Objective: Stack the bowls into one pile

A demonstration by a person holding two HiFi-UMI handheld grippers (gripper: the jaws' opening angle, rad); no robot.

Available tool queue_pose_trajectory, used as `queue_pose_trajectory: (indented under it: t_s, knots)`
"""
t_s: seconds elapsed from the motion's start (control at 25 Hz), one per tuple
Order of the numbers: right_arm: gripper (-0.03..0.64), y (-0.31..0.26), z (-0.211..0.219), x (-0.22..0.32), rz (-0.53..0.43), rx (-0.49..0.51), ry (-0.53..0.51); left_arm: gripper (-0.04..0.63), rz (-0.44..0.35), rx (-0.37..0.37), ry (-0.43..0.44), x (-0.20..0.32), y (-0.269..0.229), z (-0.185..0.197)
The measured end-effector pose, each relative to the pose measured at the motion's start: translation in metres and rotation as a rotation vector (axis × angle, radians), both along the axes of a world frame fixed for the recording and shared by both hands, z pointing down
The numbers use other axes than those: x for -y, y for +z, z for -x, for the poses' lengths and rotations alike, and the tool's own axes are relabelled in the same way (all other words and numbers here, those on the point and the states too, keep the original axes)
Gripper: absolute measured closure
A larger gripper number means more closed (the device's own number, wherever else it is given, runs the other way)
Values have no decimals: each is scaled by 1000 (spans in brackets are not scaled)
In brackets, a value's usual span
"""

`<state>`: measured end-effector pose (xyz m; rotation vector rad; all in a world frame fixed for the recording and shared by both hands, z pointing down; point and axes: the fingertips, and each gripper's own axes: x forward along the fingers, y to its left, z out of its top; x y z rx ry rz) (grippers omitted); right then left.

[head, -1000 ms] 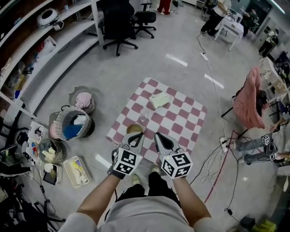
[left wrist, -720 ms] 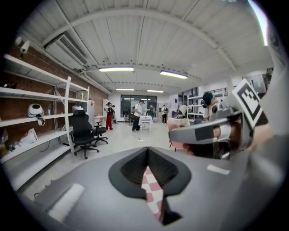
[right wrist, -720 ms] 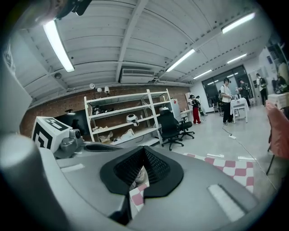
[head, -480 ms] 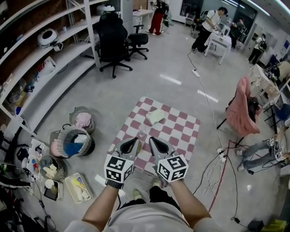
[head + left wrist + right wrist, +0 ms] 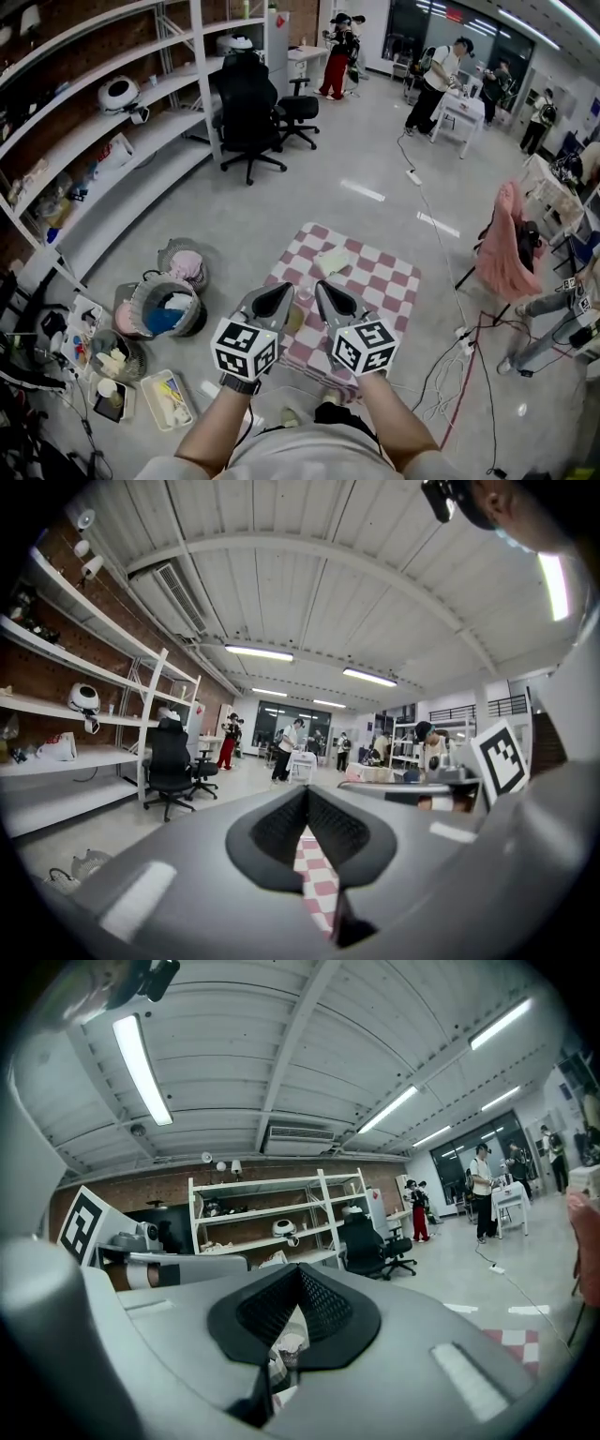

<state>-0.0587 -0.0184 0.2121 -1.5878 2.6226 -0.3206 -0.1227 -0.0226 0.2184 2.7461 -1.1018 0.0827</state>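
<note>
A red-and-white checkered mat lies on the floor ahead. On its near part, a brownish bowl shows only as a sliver between my grippers, with a clear glass just beyond it. A pale crumpled cloth lies farther back on the mat. My left gripper and right gripper are held side by side above the mat's near edge, both shut with nothing between the jaws. In the left gripper view the left gripper points out across the room, level with the mat. The right gripper faces the shelves.
Round baskets and a plastic tray stand on the floor at left, below long white shelves. A black office chair stands behind the mat. Cables and a pink cloth on a chair are at right. People stand far back.
The head view has tilted up, showing more of the room. Both grippers have risen and stayed shut side by side. They now hide most of the bowl.
</note>
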Motion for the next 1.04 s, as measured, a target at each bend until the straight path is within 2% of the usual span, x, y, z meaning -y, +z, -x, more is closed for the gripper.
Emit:
queue_pose_trajectory:
  t_s: [0.28,1.04]
  knots:
    - [607,-10,5,0,-9,-4,-1,589,-17,-16,-17,-2,-16,9]
    - [607,-4,14,-3,-7,-8,-18,589,-13,-31,-42,-4,-10,16]
